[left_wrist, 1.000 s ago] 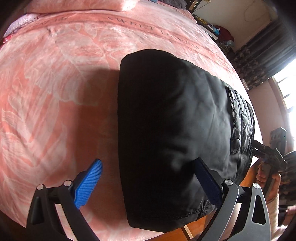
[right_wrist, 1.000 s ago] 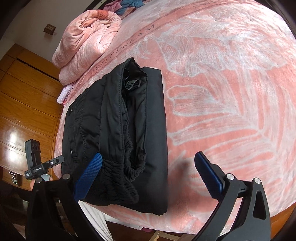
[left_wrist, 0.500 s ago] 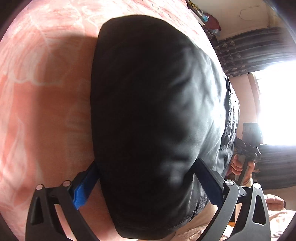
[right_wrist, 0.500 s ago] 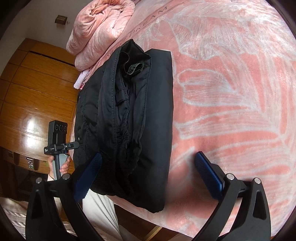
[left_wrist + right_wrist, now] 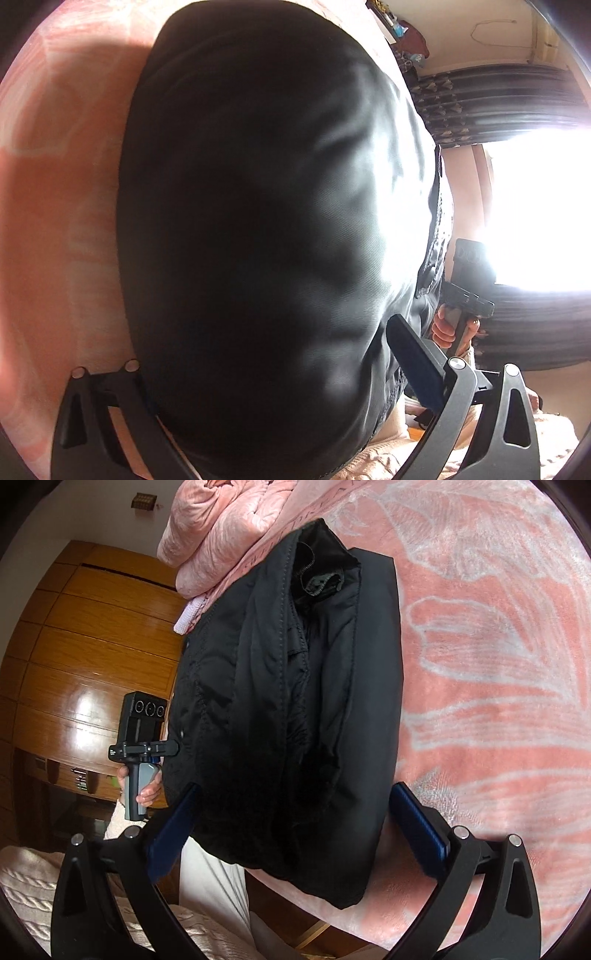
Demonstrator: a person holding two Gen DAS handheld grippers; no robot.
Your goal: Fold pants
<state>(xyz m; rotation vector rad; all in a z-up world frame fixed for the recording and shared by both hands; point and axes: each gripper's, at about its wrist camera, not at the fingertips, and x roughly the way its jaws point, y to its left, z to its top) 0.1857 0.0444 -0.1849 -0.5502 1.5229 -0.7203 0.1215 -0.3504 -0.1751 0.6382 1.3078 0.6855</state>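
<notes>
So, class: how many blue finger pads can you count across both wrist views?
3. The right gripper shows both blue pads, either side of the folded black pants. The left gripper shows one pad; its other is hidden behind the pants.

My tongs (image 5: 295, 823) are black frames with blue pads (image 5: 419, 821), silver screws; my sleeve (image 5: 118, 823) cream cable-knit.

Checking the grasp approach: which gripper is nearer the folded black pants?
Both are about equally near: the left gripper and right gripper each straddle the folded black pants, jaws open.
</notes>
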